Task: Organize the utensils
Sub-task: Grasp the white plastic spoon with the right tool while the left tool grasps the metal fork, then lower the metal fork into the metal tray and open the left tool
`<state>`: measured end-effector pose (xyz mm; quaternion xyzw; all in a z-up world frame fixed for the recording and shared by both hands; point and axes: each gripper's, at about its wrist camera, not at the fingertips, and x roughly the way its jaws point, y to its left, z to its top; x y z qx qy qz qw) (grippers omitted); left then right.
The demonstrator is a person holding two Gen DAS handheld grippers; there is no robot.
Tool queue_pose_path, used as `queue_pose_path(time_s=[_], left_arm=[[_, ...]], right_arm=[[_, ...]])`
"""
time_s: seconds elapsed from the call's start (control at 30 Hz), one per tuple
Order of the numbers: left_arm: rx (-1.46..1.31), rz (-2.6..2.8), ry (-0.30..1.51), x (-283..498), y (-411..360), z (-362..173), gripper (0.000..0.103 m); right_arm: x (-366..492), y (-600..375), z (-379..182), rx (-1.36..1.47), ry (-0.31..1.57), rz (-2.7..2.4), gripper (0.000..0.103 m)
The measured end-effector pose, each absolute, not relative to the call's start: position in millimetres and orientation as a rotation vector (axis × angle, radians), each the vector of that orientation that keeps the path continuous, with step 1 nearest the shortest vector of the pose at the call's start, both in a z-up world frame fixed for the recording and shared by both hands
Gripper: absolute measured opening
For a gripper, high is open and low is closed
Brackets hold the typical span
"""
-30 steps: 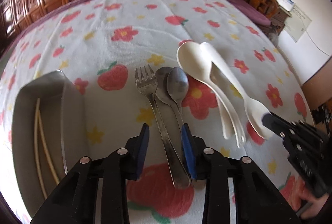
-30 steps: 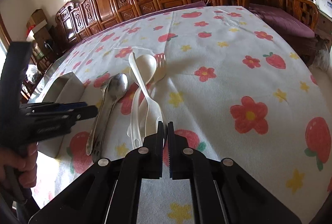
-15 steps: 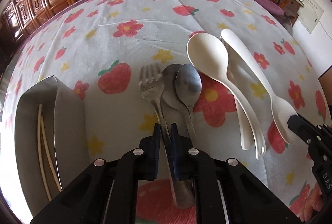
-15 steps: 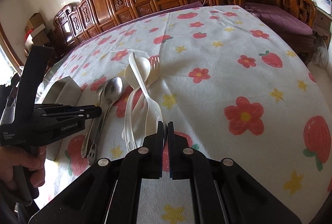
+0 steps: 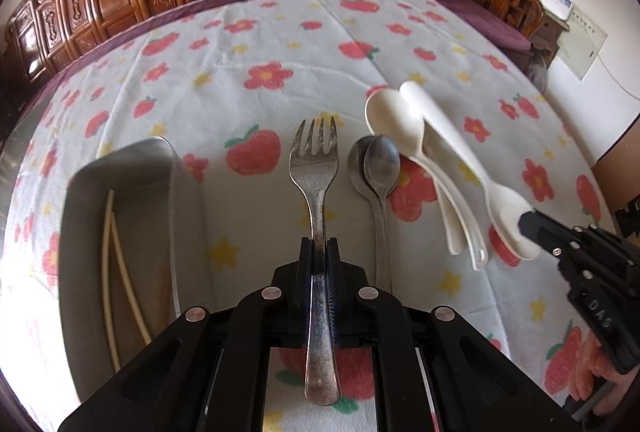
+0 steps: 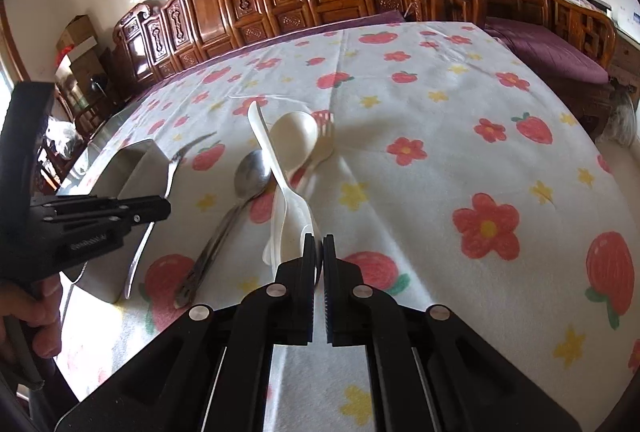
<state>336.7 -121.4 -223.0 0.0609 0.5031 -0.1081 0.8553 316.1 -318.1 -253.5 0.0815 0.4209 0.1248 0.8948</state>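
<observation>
Left wrist view: my left gripper (image 5: 319, 252) is clamped on the handle of the metal fork (image 5: 316, 168), tines pointing away from me, handle end projecting back past the pads. The fork is lifted off the tablecloth (image 5: 224, 88); half a second ago it lay flat against the two metal spoons (image 5: 378, 168), and it now sits apart from them, nearer the steel tray (image 5: 132, 168). The tray's right wall stands just left of the fork; two pale chopsticks (image 5: 110, 256) lie along the tray floor. To the right, the metal spoons remain stacked on the cloth, with the white plastic spoons (image 5: 416, 128) fanned beyond them. Open cloth extends ahead of the tines to the table's far edge. My right gripper (image 6: 318, 244) has its pads drawn nearly together with only a thin slit between them, holding nothing, tips just short of the nearest white spoon's bowl, in the same place as before. Clear cloth lies to its right.
</observation>
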Motion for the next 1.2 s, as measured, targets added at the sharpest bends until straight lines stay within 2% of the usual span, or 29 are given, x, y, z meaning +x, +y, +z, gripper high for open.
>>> queue_pose_path(time_s=[0.7,1.0,1.2], left_arm=[[0.105,-0.25,0.95,301.4,-73.3,-165.6,0.006],[0.096,-0.178,0.952,309.5,-33.5,-171.1,0.006],[0.093,-0.109,1.008,323.5,-6.3,-197.8,0.006]], right_arm=[[290.8,-271.4,-230.5,0.092,0.833,0.328,0.005],[281.8,-246.8,-230.2,0.055,0.831,0.36,0.005],[282.7,-249.1,-232.0,0.06,0.835,0.352,0.005]])
